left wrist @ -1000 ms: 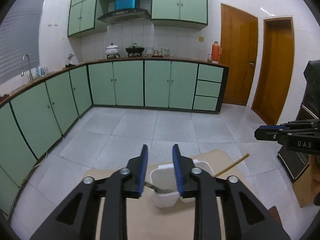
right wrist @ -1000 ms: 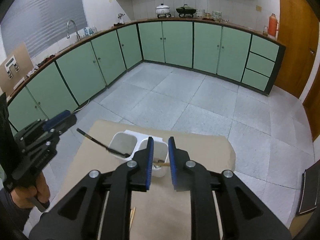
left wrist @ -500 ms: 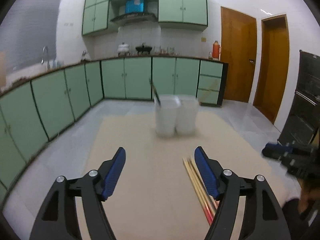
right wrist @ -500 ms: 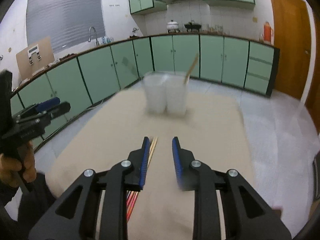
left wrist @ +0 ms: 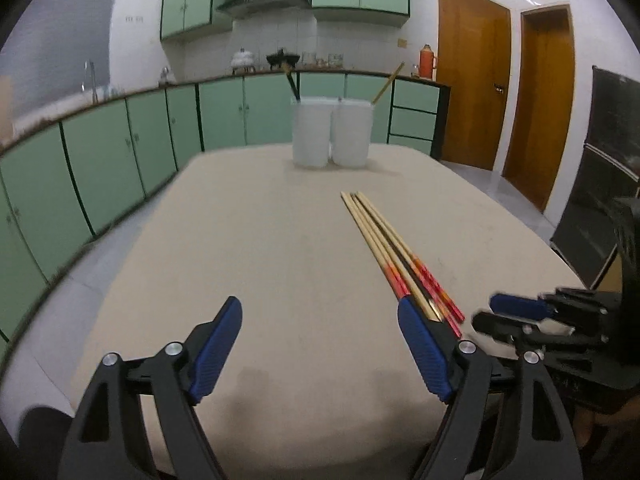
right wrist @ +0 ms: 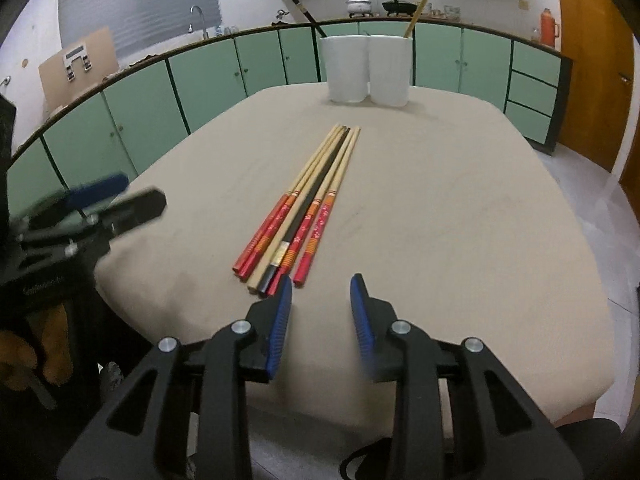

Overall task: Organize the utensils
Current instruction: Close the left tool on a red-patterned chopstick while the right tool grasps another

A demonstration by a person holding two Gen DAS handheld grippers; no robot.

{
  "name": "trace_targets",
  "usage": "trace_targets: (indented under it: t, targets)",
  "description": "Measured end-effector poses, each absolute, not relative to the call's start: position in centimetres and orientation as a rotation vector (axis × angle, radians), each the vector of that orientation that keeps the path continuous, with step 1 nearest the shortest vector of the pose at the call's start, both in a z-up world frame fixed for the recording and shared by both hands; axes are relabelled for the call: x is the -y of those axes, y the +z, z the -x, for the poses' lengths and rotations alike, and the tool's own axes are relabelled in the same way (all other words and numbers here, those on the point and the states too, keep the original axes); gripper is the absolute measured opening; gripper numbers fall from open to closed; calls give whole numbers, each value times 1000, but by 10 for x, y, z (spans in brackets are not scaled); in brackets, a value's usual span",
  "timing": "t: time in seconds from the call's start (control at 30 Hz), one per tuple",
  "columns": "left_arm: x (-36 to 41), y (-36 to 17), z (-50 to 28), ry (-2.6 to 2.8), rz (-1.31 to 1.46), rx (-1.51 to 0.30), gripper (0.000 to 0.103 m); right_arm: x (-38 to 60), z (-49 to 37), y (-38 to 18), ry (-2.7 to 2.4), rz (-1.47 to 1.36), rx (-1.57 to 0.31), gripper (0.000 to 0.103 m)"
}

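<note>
A bunch of chopsticks [right wrist: 308, 208] is laid flat mid-surface [right wrist: 460, 220], well short of the two white holders [right wrist: 368, 68] at the far end. The left gripper [left wrist: 320, 344] and right gripper [right wrist: 320, 312] are both opening, nothing clamped between either.

The left gripper [left wrist: 320, 322], jaws opening and empty, hovers over the table [left wrist: 260, 240] beside the chopsticks [left wrist: 384, 240].

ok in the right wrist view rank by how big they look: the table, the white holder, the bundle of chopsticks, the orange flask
1. table
2. bundle of chopsticks, though it lies nearer the camera than the holder, so unsure
3. white holder
4. orange flask, far off
</note>
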State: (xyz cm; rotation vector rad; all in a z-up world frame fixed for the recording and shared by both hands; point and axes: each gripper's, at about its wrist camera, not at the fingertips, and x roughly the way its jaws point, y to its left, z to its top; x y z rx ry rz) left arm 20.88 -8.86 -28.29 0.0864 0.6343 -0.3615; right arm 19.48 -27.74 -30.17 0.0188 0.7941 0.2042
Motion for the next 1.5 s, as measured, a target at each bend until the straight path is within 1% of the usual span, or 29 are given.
trace_targets:
  t: [0.2, 0.33, 0.5, 0.53, 0.7, 0.8, 1.1, 1.33, 1.5]
  targets:
    - [99, -302, -209, -382, -100, -667, 78, 276, -201, -312, 199, -15, -801, 30]
    - [110, -310, -212, -411, -117, -693, 77, 280, -204, -313, 188, -15, -793, 28]
    - [122, -318, -217, -440, -124, -718, 75, 291, -200, -314, 171, -41, -788, 28]
    - [124, -319, -216, -443, -128, -717, 75, 294, -199, -313, 169, -47, -787, 30]
    - [131, -321, -218, -443, -150, -715, 75, 300, -197, -313, 169, -56, -785, 30]
    - [128, -318, -218, -438, -142, -716, 75, 301, -196, -312, 170, -51, -778, 33]
    - [133, -320, -222, -452, -143, -713, 75, 310, -195, -313, 161, -75, -783, 35]
    - [121, -320, -228, -404, -125, -723, 75, 305, -197, -311, 172, -52, -781, 35]
    - [131, -321, -227, -429, -157, -713, 75, 297, -202, -315, 175, -11, -777, 36]
